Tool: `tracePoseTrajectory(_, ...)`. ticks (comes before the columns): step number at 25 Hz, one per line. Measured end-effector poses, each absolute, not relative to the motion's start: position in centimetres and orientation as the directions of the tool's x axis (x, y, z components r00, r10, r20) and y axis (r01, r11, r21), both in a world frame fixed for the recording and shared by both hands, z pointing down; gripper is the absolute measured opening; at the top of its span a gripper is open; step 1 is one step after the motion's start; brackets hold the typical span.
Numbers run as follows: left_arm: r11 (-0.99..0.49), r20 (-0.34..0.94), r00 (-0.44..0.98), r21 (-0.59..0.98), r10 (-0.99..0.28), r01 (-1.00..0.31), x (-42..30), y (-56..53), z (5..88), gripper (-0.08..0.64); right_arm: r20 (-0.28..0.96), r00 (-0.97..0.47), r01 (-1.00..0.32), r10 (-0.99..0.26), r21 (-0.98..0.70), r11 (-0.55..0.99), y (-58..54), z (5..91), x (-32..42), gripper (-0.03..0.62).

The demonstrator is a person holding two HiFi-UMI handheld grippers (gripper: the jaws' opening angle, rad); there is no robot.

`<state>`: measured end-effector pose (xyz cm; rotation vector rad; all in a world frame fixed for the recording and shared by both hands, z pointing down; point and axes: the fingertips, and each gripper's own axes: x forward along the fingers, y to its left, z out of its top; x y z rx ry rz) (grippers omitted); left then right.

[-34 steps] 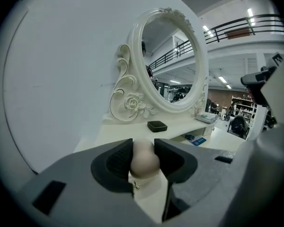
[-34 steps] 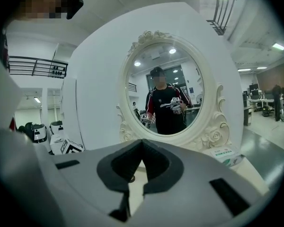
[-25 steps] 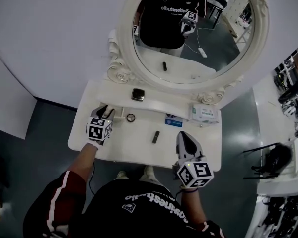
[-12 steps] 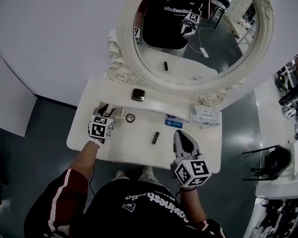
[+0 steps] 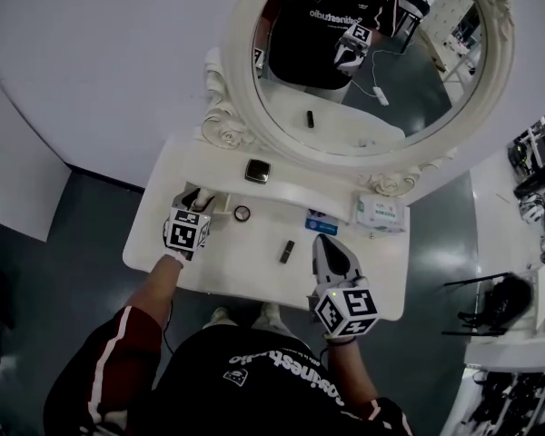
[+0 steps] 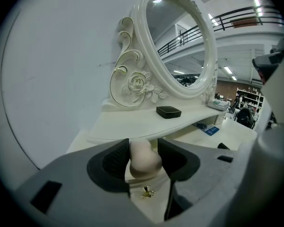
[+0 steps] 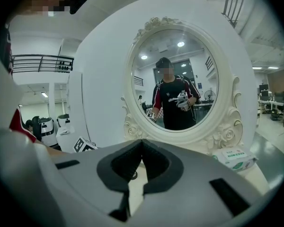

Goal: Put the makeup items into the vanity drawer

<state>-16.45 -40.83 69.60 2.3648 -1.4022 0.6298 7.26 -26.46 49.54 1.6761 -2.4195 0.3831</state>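
Beige foam, the makeup sponge [image 6: 143, 159] stands between the jaws of my left gripper [image 5: 198, 200]. The jaws are opening, with both pads against the sponge's sides. It sits over the white vanity table [image 5: 245, 262], in front of the mirror [image 5: 363, 53] and off toward the carved rose at its lower left as I face it. Just under the sponge is a small gold fitting [image 6: 146, 191]; I cannot tell what it belongs to.

From my head view the left gripper's marker cube covers the sponge.

My right gripper [image 7: 142, 145] is closed and empty, its tips meeting. It hangs over the table's front edge, to the right of the mirror's centre, and hides that corner.

White lettering on my black shirt [image 5: 283, 387] appears to read "cosinestudio"; it shows reversed in the mirror.

A black square compact [image 5: 258, 171] lies on the raised shelf [image 5: 291, 184] directly below the mirror. Further out from the mirror are a small round pot [image 5: 242, 213] and then a dark lipstick tube [image 5: 288, 251]. Below the mirror's right side sit a blue packet [image 5: 320, 222] and a tissue pack [image 5: 381, 213] with green print too small to read.
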Motion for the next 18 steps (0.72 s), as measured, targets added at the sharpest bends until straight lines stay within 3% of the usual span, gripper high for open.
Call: tracePoseTrajectory(18, -0.451, 0.528, 0.412, 0.061, -0.742, -0.890, -16.11, -40.51, 70.02, 0.223, 0.298, -0.357, -0.934, -0.885, -0.119, 0.337, -25.93, 50.11, 8.23, -0.002)
